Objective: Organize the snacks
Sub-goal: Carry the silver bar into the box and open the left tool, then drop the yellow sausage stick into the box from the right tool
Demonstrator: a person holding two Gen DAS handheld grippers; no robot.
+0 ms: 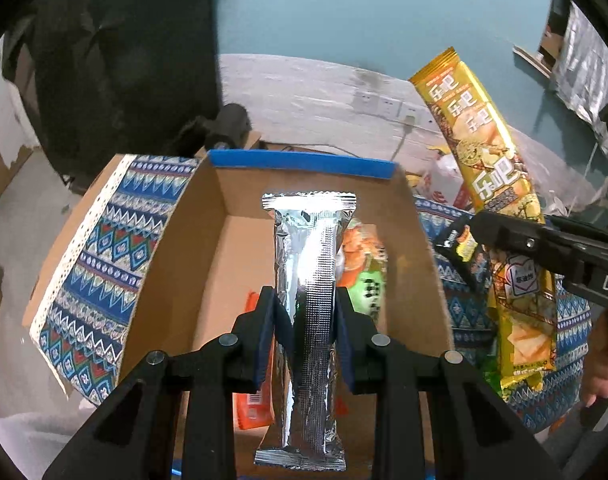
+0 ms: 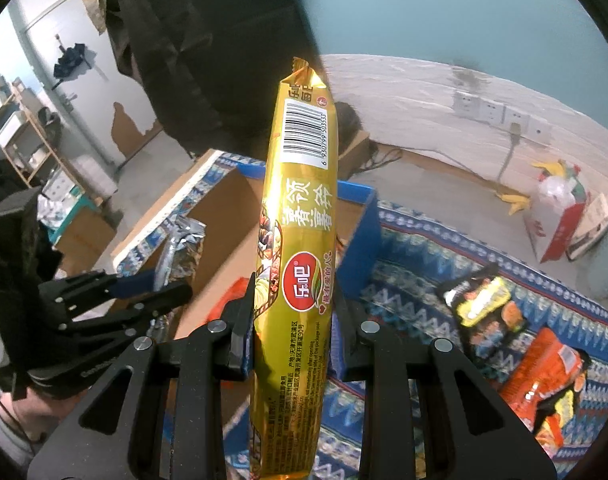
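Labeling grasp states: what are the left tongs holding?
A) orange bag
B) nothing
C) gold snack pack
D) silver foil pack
D: in the left wrist view the left tongs are shut on the silver foil pack over the box; the gold pack is in the right tongs.

A lived-in room of a home, by the look of it: beyond the fingers rises a teal wall with a worn, whitish lower band carrying a row of wall sockets, one with a plug in it. Far to the left of the fingers stand a white door with a dark umbrella hanging on it and wooden shelves holding boxes. A patterned cloth covers the tabletop, with a cardboard box on it.
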